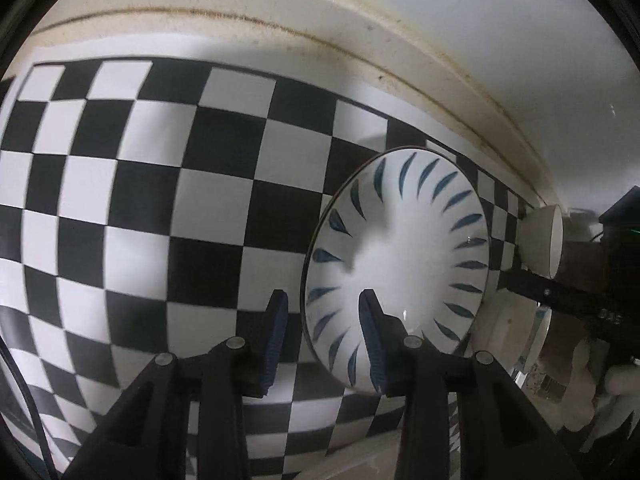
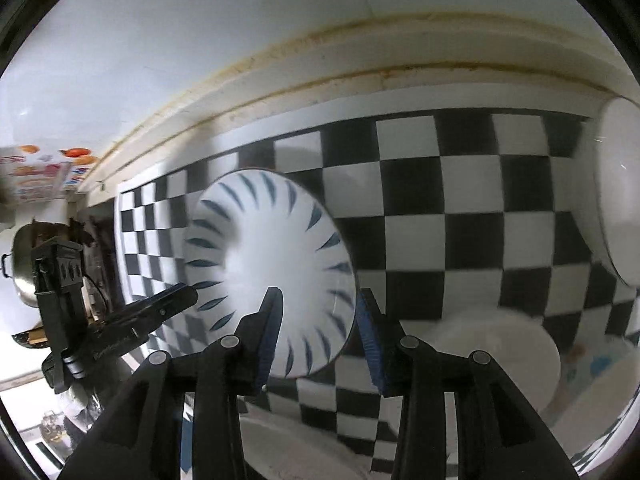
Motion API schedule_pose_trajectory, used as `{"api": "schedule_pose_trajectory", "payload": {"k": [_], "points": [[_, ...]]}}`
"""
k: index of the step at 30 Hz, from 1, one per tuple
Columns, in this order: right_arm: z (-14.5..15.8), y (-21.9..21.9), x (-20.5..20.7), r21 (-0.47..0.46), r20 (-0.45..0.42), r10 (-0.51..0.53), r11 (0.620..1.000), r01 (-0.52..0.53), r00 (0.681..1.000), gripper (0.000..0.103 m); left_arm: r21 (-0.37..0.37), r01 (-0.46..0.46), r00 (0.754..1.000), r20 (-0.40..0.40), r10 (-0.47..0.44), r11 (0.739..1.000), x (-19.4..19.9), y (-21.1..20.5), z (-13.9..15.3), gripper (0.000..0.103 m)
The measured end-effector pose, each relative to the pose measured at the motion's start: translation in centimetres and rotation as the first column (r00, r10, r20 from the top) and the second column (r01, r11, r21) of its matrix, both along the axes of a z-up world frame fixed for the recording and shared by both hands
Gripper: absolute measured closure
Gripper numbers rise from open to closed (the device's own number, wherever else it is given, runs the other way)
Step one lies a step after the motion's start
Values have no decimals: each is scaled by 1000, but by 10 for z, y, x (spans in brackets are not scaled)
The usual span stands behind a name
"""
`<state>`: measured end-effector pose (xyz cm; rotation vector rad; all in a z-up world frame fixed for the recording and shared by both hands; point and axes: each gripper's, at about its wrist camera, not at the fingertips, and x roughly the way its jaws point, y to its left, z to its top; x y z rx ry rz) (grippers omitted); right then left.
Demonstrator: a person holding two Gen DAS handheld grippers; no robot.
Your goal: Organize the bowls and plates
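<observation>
A white plate with blue leaf strokes around its rim lies on the black-and-white checkered mat. My left gripper is open, its fingers straddling the plate's near-left rim, one inside and one outside. The same plate shows in the right wrist view, where my right gripper is open and straddles its right rim. The left gripper also shows there at the plate's left side. A small white bowl sits beyond the plate. A large white bowl sits at the right.
A stained cream counter ledge and white wall run behind the mat. A plain white plate lies near the right gripper. A metal pot and a printed box stand far left.
</observation>
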<state>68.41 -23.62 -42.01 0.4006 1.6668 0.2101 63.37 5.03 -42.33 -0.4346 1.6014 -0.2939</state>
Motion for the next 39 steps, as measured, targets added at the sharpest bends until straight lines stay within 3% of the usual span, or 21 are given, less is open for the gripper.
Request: {"api": "schedule_pose_trajectory", "payload": {"k": [6, 8, 12, 13, 27, 39], "points": [[-35, 6, 10, -31, -55, 28, 999, -29, 998, 63, 26, 10, 1000, -4, -10, 1000, 4, -6, -13, 71], [-42, 8, 12, -27, -64, 38, 999, -40, 997, 64, 22, 17, 1000, -10, -17, 1000, 6, -8, -17, 88], [-54, 12, 14, -45, -83, 56, 997, -60, 995, 89, 18, 12, 1000, 2, -12, 1000, 6, -9, -18, 91], [-55, 13, 13, -43, -78, 58, 997, -61, 995, 89, 23, 12, 1000, 6, -12, 1000, 6, -10, -18, 91], [-45, 17, 0, -25, -40, 84, 996, -86, 996, 92, 45, 0, 999, 33, -1, 999, 0, -5, -2, 91], [-3, 19, -21, 11, 35, 86, 996, -86, 996, 94, 55, 0, 996, 85, -5, 998, -21, -2, 33, 91]]}}
